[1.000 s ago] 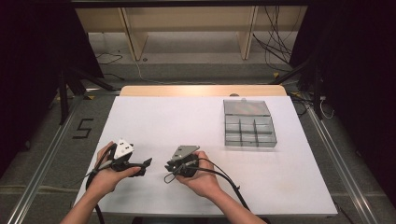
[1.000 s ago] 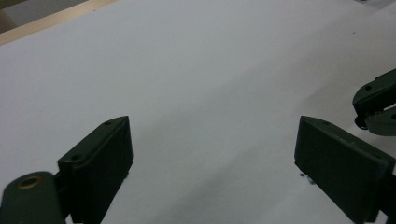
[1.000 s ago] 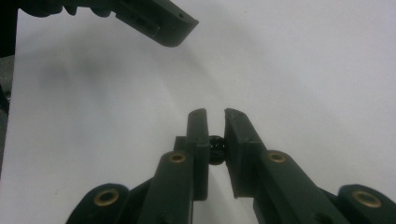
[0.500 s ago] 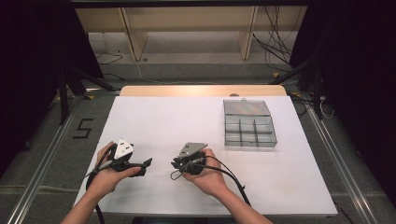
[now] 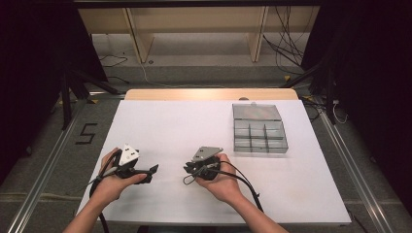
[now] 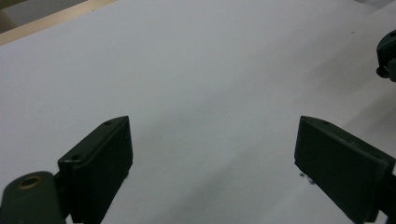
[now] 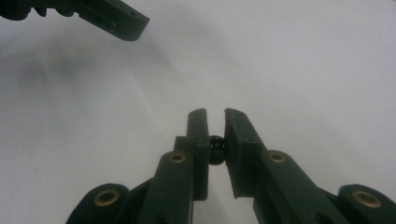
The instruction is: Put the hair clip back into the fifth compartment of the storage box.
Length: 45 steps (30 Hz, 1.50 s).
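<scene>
The high view looks forward and down over the whole white table (image 5: 194, 121) from its near side. Each gripper view rides low, close above the sheet, looking along its jaws. All three share the table's near-centre area.

Two grippers, left gripper (image 5: 145, 171) and right gripper (image 5: 190, 169), are resting beside one compartment box (image 5: 259, 129) on one white table (image 5: 184, 126).

- Floor (image 5: 58, 160), left of the desk (image 5: 194, 121): one dark mark (image 5: 86, 133) reading "5", laid flat on the grey surface beside the rail, seen in the high view.
- No other text, label, brand or number legible in any view.
</scene>
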Tool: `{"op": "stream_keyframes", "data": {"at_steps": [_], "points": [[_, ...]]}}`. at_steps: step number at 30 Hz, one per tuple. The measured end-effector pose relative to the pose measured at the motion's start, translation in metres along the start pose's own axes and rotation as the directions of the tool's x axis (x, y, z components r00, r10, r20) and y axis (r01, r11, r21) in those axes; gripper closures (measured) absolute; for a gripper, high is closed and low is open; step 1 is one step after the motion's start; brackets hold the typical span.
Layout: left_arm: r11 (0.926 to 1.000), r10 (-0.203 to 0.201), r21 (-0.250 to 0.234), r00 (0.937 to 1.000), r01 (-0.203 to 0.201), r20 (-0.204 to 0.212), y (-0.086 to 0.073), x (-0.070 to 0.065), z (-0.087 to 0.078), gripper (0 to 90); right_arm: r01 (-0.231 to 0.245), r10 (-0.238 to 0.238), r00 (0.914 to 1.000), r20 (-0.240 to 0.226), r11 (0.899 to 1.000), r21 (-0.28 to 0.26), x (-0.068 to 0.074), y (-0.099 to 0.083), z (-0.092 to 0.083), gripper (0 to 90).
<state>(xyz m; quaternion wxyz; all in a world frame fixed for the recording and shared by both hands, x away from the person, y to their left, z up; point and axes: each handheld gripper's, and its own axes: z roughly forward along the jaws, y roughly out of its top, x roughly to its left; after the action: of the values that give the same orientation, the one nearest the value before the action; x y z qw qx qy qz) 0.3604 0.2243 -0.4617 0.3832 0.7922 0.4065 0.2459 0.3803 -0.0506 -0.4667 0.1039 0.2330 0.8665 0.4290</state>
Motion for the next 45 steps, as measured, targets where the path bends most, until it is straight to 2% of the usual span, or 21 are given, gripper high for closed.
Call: {"op": "stream_keyframes", "data": {"at_steps": [23, 45], "points": [[1.0000, -0.001, -0.005, 1.0000, 0.001, 0.001, 0.000, -0.001, 0.001, 10.9, -0.029, 0.029, 0.9988, 0.040, 1.000, 0.000, -0.015, -0.012, -0.020, 81.1], [1.0000, 0.003, -0.002, 1.0000, -0.003, 0.001, 0.000, -0.001, 0.001, 10.9, -0.044, 0.044, 0.9969, 0.065, 0.999, -0.007, -0.023, -0.019, -0.031, 81.1]]}}
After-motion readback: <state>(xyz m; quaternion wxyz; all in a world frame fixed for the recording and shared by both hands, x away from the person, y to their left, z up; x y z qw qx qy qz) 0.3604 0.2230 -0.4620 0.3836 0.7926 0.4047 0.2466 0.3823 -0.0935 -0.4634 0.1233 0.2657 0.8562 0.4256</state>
